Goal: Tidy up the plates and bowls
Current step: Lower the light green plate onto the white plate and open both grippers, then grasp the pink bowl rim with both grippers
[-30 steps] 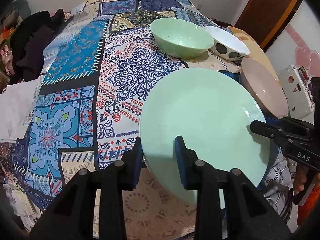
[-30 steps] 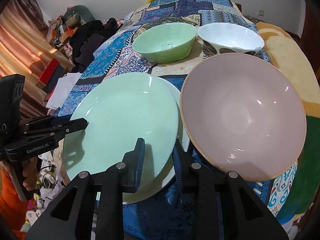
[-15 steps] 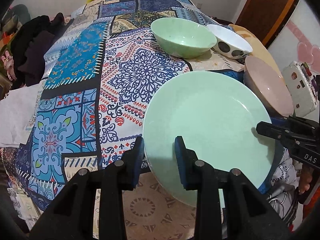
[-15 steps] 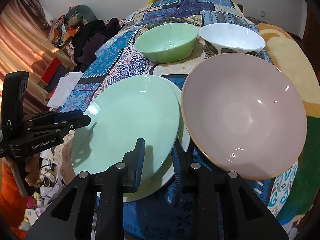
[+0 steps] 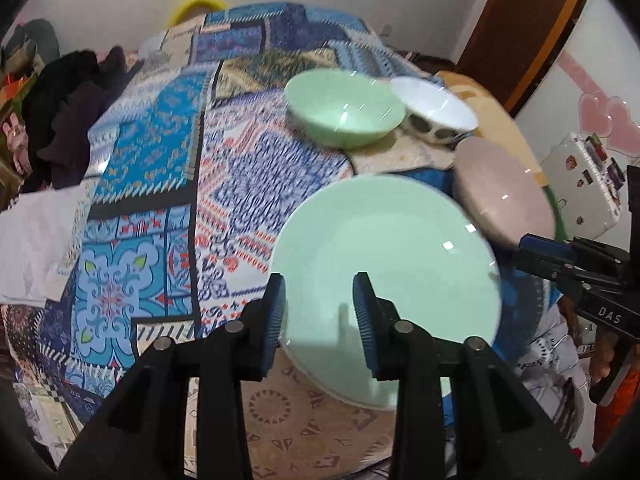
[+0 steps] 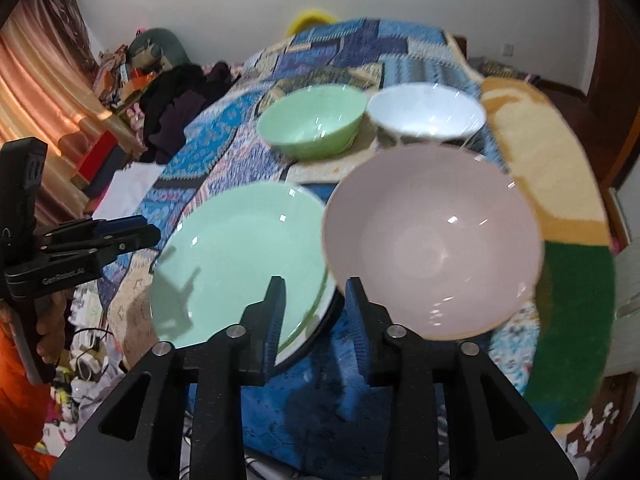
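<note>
Taking the green plate [image 6: 240, 264] as the landmark: it lies on a patterned patchwork bedspread [image 5: 152, 184] at the near edge of a bed, and seems to rest on a second, paler plate whose rim shows under its right edge in the right wrist view.

To the left of the plate, in the right wrist view, the left gripper [image 6: 154, 234] hangs beside the plate's left rim, held by a hand [image 6: 50, 328] in an orange sleeve. In its own camera the left gripper [image 5: 318, 312] sits above the plate's near-left rim; its jaws are opening, the rim shows in the gap between them, and the blue pads [image 5: 276, 312] do not press on it, so it is released.

Beyond the plate, further up the bedspread, stands a green bowl [image 6: 312, 120], and just right of that a white bowl [image 6: 426, 114] with dark spots on its outside, the two close together.

Directly right of the plate, its rim overlapping the plate's right edge in the picture, sits a wide pink bowl [image 6: 432, 240].

The right gripper [image 6: 316, 320] hovers over the gap between the plate's right rim and the pink bowl. Its jaws are opening too, with only bedspread and the plate's edge seen between them, grasping nothing.
</note>
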Action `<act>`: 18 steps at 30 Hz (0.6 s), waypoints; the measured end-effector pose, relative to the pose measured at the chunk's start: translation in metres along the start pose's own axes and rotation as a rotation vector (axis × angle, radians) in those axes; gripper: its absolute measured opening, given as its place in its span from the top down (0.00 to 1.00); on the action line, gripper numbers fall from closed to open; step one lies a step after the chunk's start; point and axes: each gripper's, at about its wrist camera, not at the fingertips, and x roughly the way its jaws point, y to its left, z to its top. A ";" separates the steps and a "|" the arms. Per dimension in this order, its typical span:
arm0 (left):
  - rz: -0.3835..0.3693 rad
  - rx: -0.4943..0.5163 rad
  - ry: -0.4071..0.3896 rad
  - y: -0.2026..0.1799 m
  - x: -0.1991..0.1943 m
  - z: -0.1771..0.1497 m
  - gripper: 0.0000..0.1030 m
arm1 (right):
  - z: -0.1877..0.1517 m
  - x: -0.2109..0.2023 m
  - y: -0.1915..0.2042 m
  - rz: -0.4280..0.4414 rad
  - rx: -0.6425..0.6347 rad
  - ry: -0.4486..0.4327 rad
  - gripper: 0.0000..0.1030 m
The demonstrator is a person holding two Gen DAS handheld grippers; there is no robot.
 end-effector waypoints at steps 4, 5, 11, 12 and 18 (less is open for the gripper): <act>-0.010 0.031 -0.068 -0.017 -0.018 0.009 0.54 | 0.009 -0.019 -0.009 -0.037 0.006 -0.073 0.65; -0.011 0.040 -0.086 -0.022 -0.022 0.012 0.53 | 0.011 -0.023 -0.011 -0.049 0.008 -0.088 0.62; -0.024 0.069 -0.161 -0.047 -0.032 0.030 0.35 | 0.016 -0.041 -0.027 -0.130 0.025 -0.177 0.49; -0.028 0.074 -0.167 -0.051 -0.032 0.034 0.33 | 0.016 -0.043 -0.031 -0.140 0.030 -0.187 0.46; -0.054 0.089 -0.137 -0.072 -0.010 0.055 0.31 | 0.013 -0.044 -0.054 -0.180 0.073 -0.207 0.40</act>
